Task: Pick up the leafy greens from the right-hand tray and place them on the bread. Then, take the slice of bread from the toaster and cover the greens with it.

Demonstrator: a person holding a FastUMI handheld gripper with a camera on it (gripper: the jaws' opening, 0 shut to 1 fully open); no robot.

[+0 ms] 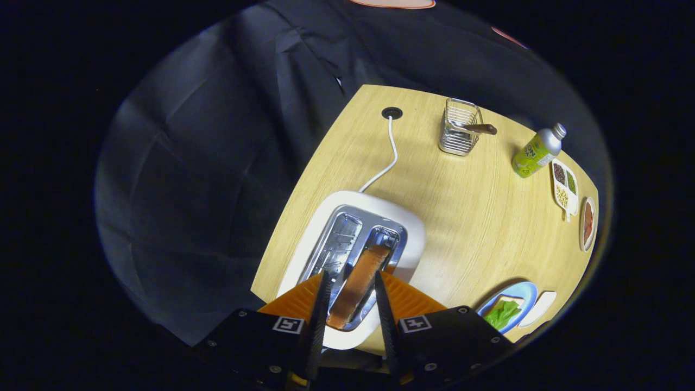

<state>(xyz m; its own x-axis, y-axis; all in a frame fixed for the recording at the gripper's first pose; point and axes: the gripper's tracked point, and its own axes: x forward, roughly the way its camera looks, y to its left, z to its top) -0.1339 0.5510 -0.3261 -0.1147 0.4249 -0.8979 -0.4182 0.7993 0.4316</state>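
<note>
The tool [352,290] hung above the toaster [355,260] with its two fingers [320,309] held a narrow gap apart, one on each side of the slice of bread [361,282]; whether they pressed on the slice could not be told. The slice stood on edge in the right-hand slot [380,244] of the white toaster, whose left-hand slot [339,247] showed bare metal. Square black-and-white markers [288,325] sat on the tool's body behind the fingers. A white cord [388,157] ran from the toaster's far side across the wooden worktop [478,217] to a round black grommet [391,113]. Beyond the toaster, a wire basket [460,133] held a utensil with a brown handle [480,128]. Further right stood a green-labelled bottle [535,152] with a silvery cap; its printing was too small and warped to read. Just beside the bottle lay a white divided tray [564,187] with dark, green and pale fillings in separate compartments, and next to that a small dish [587,222] with reddish contents. To the right of the fingers, near the worktop's edge, a blue plate [521,290] carried another slice of bread [510,300] with the leafy greens [502,314] lying on it, and a white tray [538,308] lay just beside the plate.
</note>
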